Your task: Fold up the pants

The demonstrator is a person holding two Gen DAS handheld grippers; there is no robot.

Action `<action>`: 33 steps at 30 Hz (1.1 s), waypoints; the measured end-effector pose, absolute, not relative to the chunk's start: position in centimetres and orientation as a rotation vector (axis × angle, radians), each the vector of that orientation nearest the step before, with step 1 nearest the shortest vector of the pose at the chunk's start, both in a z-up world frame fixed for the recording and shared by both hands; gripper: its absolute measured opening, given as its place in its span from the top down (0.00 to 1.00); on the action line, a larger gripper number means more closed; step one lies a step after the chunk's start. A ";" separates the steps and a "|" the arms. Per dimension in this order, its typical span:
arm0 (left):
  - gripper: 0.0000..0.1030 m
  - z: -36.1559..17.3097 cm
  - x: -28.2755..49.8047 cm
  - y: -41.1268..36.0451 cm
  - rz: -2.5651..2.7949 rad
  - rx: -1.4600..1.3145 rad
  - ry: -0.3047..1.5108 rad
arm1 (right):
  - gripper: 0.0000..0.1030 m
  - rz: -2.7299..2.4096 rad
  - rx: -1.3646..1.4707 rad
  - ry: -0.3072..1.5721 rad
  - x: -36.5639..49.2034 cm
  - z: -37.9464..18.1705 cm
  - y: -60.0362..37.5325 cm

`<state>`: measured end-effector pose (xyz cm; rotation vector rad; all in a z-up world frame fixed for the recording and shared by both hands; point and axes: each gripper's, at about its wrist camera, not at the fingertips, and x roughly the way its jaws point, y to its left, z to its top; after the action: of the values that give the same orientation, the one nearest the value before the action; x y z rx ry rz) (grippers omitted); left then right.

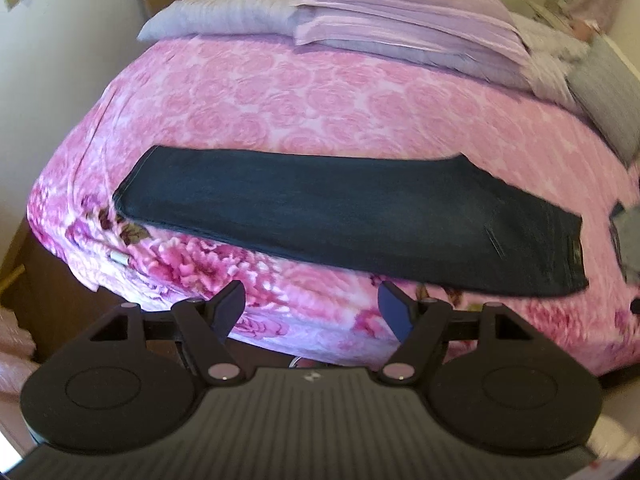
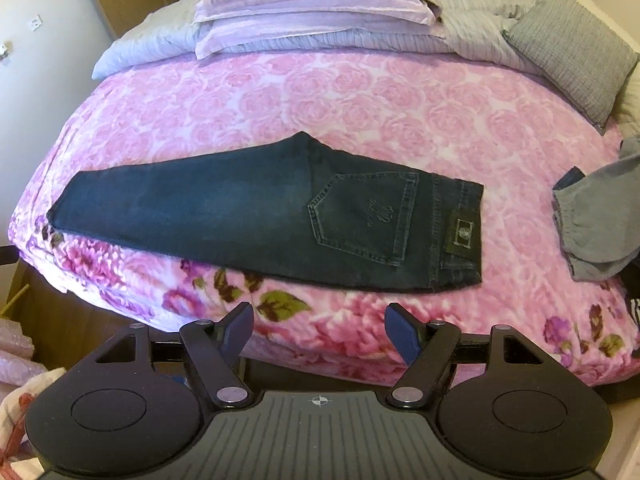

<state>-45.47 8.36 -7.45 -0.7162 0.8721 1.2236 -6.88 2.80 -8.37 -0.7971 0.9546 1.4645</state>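
Across the bed (image 2: 360,92), dark jeans (image 2: 248,216) lie folded lengthwise, hem at 9 o'clock, waistband at 3. Left gripper (image 1: 310,306) and right gripper (image 2: 319,328) hover short, jaws spread, empty. Likely next: pinch an end and fold it crosswise.

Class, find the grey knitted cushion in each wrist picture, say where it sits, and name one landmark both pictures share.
Left wrist view: grey knitted cushion at the far right edge, partly cut off.
Right wrist view: same cushion at upper right, fully visible.
Shared landmark: the folded dark jeans on the pink floral blanket.

Left gripper (image 1: 311,304), right gripper (image 2: 319,326): jaws apart, empty.
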 end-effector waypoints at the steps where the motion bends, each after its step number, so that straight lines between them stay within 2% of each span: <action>1: 0.32 -7.8 -46.7 9.4 1.232 -0.750 0.851 | 0.33 1.459 -0.798 0.957 -7.2 -8.5 3.4; 10: 0.38 -13.5 -59.0 19.5 1.328 -0.997 0.651 | 0.33 1.362 -0.759 1.027 -11.8 -10.8 11.3; 14: 0.47 -18.4 -64.5 23.9 1.380 -1.118 0.560 | 0.33 1.317 -0.752 1.033 -13.8 -12.6 15.0; 20: 0.50 -26.7 -71.7 30.0 1.465 -1.245 0.431 | 0.33 1.196 -0.732 1.031 -15.0 -16.8 19.0; 27: 0.51 -33.3 -76.7 32.9 1.561 -1.362 0.260 | 0.33 1.100 -0.750 1.050 -15.3 -21.2 20.6; 33: 0.54 -35.5 -78.5 33.0 1.549 -1.356 0.118 | 0.33 1.065 -0.761 1.067 -16.3 -23.6 20.8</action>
<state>-78.53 33.03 -35.50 -1.3557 0.1176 1.5495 -16.35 20.75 -23.60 -0.7611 1.0669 1.0647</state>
